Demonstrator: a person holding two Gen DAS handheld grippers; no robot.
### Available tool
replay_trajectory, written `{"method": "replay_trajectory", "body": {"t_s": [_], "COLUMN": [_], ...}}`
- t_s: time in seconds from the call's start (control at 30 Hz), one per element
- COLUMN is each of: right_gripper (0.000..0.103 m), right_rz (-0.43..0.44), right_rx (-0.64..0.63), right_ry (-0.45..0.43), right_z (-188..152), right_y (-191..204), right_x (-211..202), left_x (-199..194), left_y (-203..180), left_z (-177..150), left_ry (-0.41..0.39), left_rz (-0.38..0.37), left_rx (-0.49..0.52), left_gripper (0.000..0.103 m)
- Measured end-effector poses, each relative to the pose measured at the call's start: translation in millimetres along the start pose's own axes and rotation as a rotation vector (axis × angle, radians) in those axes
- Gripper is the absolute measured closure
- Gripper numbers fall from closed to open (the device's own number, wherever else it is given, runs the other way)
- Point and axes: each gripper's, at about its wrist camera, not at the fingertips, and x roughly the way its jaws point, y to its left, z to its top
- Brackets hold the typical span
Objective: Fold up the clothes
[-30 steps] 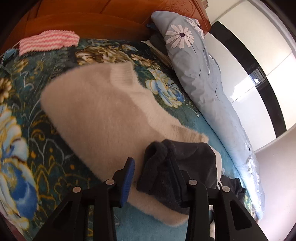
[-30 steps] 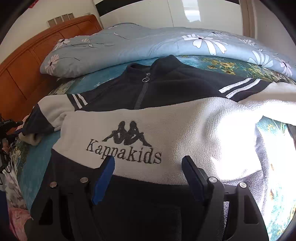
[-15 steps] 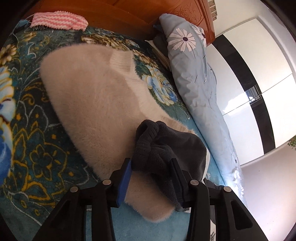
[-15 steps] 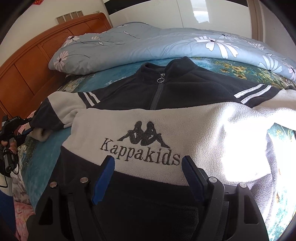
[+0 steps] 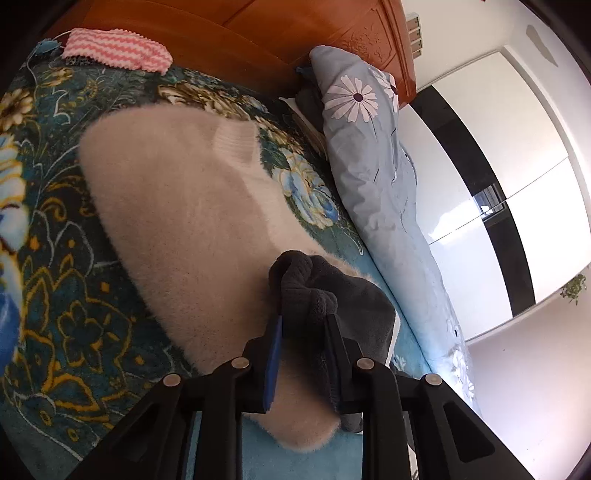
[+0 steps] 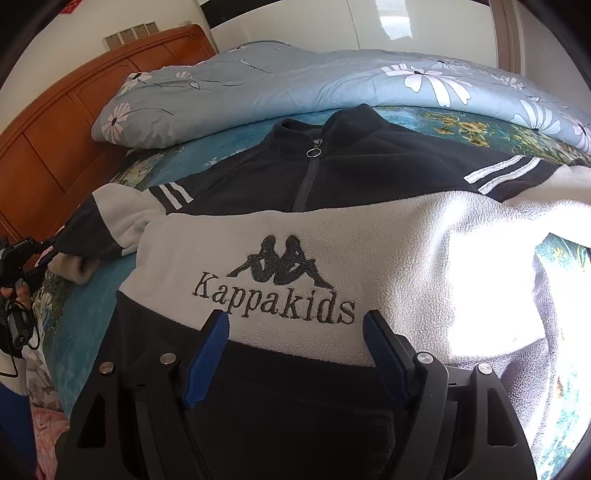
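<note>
Left wrist view, lower centre of frame: left gripper, jaws just drawn closer together and clenched on the dark grey cuff of a fleece sleeve, the bunched knit edge standing up between the blue pad and the black finger. Sleeve end lay across a cream fuzzy sweater, which was spread flat over the middle of the frame with its ribbed collar toward the upper centre. Beneath both: a teal floral bedspread, filling the left side. Upper left: a pink-and-white zigzag cloth at the foot of a wooden headboard. Right of centre: a pale blue daisy-print quilt running diagonally down the frame

Right wrist view, lower centre: right gripper, jaws standing wide and released, nothing between the pads, poised over the hem area of a black-and-white fleece jacket. Jacket lay face up across the middle of the frame, zip collar toward the top, "Kappakids" lettering just above the fingertips, one striped sleeve trailing to the left edge, the other to the right. Far left edge: the left gripper, partly visible at that sleeve's end. Right portion of the jacket was washed out by sunlight
</note>
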Motion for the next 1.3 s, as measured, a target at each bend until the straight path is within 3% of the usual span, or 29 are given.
{"method": "replay_trajectory", "body": {"t_s": [0.17,0.3,0.43,0.47,0.5,0.7,0.8,0.93,1.03,1.1,1.17,1.3], "right_gripper": [0.027,0.027,0.027,0.027,0.027,0.027,0.027,0.027,0.027,0.027,0.027,0.027], "right_rz": [0.004,0.016,0.034,0.038,0.043,0.043,0.031,0.018,0.028,0.037,0.049,0.076], "right_rx": [0.015,0.024,0.043,0.047,0.050,0.076,0.092,0.112,0.125,0.134,0.135,0.124], "right_ry": [0.006,0.000,-0.023,-0.033,-0.043,-0.100,-0.124,-0.126,-0.116,-0.109,-0.097,-0.077], "right_z": [-2.5,-1.9,-0.5,0.0,0.6,2.9,1.2,-2.5,-5.7,-7.8,-9.0,-10.6], "right_y": [-5.4,-7.8,-12.3,-13.9,-15.5,-34.9,-48.1,-63.9,-68.9,-71.7,-69.8,-59.6], "right_x": [2.6,2.8,-2.5,-5.4,-8.6,-35.4,-48.2,-53.0,-47.7,-43.8,-36.8,-25.5], "left_x": [-4.4,-7.9,-15.0,-15.5,-14.4,13.1,35.8,55.3,48.7,48.8,53.0,81.0], "left_y": [-9.4,-53.8,-134.8,-156.4,-179.5,-289.2,-296.2,-272.4,-245.3,-235.1,-227.5,-221.4], "left_z": [17.5,28.6,14.4,8.9,2.2,-51.4,-73.1,-84.3,-83.1,-89.6,-101.6,-141.8], "left_ry": [-0.027,-0.050,-0.081,-0.078,-0.072,0.016,0.076,0.117,0.083,0.088,0.111,0.198], "left_rz": [0.010,0.007,-0.051,-0.080,-0.111,-0.242,-0.235,-0.125,-0.054,0.021,0.080,0.142], "left_rx": [0.010,0.102,0.296,0.337,0.374,0.558,0.564,0.586,0.592,0.659,0.733,0.873], "left_gripper": [0.082,0.083,0.084,0.091,0.095,0.095,0.095,0.095,0.090,0.080,0.064,0.051]}}
